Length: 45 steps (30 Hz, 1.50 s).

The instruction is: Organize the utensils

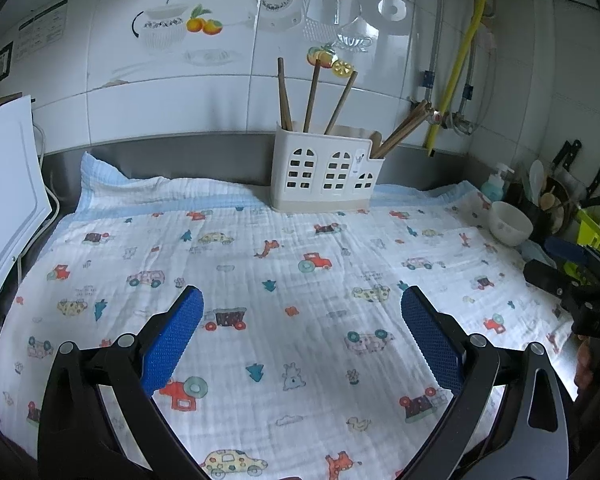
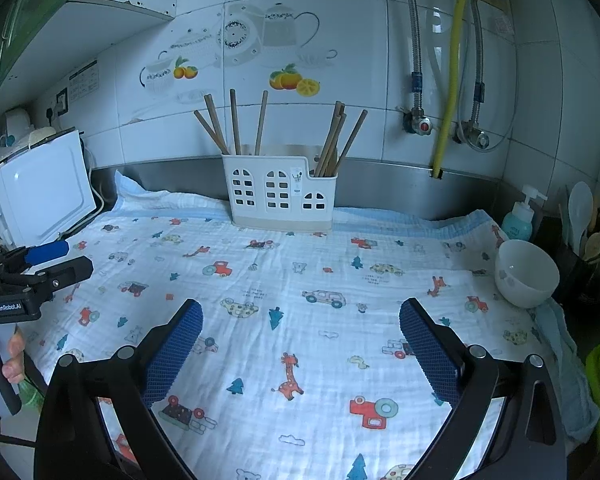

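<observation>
- Left wrist view looks forward, low over the printed cloth (image 1: 300, 264), toward the utensil holder (image 1: 324, 172) at the tiled wall.
- Right wrist view faces likewise from further right; both share cloth, holder (image 2: 280, 196), white bowl (image 2: 526, 272).

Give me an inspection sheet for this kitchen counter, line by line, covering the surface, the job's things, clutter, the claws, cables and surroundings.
Surface: printed cloth covers the counter; no utensils lie loose on it.
Job's things: white utensil holder upright at the back edge; wooden chopsticks stand in its left section, another bunch leans in the right.
Clutter: white bowl at the right edge, soap bottle behind it, spoons and ladles in a dark pot.
Claws: left claw open, holding nothing; right claw open, holding nothing.
Cables: white cord beside the white appliance.
Surroundings: tiled wall, yellow hose, metal hoses and valves.
</observation>
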### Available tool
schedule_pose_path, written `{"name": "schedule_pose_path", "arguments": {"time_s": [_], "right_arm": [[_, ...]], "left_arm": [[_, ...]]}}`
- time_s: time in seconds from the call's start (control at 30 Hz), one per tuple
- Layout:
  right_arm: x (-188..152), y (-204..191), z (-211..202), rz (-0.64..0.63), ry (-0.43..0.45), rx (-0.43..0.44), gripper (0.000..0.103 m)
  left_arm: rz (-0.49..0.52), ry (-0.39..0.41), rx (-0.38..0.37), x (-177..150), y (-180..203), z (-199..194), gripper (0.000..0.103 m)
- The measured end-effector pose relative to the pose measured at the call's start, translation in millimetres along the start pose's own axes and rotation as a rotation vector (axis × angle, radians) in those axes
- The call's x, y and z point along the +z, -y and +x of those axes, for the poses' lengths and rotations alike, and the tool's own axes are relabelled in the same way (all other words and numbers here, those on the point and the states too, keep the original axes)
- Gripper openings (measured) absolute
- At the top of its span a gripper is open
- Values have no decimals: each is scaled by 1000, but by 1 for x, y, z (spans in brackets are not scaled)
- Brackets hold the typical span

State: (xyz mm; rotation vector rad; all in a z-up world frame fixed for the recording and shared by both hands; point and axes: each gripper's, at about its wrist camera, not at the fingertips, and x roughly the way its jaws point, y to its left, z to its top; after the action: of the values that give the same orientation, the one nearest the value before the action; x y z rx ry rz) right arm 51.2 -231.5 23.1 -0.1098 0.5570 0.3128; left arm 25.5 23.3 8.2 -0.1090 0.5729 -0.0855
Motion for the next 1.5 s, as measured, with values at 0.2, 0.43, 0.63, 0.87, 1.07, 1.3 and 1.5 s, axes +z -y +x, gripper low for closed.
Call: {"name": "schedule_pose_path", "arguments": {"time_s": [0.2, 0.43, 0.63, 0.87, 1.07, 1.3, 1.5], "right_arm": [[0, 1, 0, 2, 0, 1, 96], [0, 2, 0, 2, 0, 2, 96], [-1, 1, 1, 3, -5, 4, 96], [-3, 0, 2, 3, -10, 7, 96], [-3, -1, 3, 5, -11, 7, 96], [-4, -2, 4, 6, -12, 11, 96], [-5, -2, 3, 9, -13, 10, 96]], "left_arm": [[1, -10, -1, -1, 1, 1, 98], [9, -20, 0, -2, 4, 3, 98], [11, -23, 1, -3, 4, 4, 98], [11, -27, 3, -3, 4, 6, 98], [11, -25, 1, -4, 5, 6, 98], [18, -25, 3, -3, 5, 6, 98], [19, -25, 5, -3, 5, 6, 98]]}}
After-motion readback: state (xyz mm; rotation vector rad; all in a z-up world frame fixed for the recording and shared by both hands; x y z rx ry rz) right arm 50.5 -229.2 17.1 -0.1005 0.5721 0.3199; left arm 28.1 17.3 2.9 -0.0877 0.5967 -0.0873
